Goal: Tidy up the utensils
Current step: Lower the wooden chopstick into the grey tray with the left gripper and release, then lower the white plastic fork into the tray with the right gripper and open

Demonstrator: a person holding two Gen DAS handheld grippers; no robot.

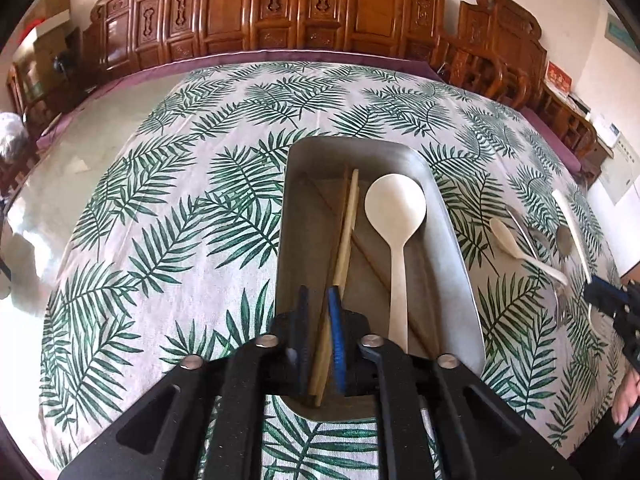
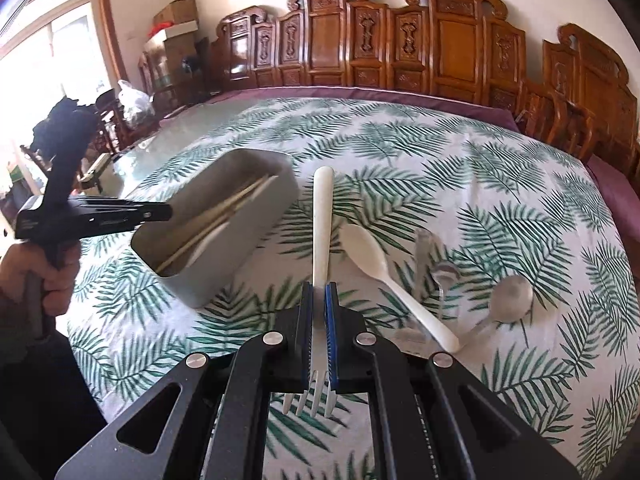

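— Right gripper (image 2: 319, 286)?
— Pinched on the white plastic fork (image 2: 322, 232), tines toward the camera, just right of the metal tin (image 2: 224, 264)

— Left gripper (image 1: 320, 294)?
— Clamped on chopsticks (image 1: 347, 236) inside that tin, beside a white spoon (image 1: 396, 216). Further right of the tin lie another white spoon (image 2: 374, 268) and a steel spoon (image 2: 510, 300)

Leaf-print tablecloth (image 1: 168, 216) over table; carved wooden chairs (image 2: 404, 40) along far side; cardboard boxes (image 2: 176, 20) far left.
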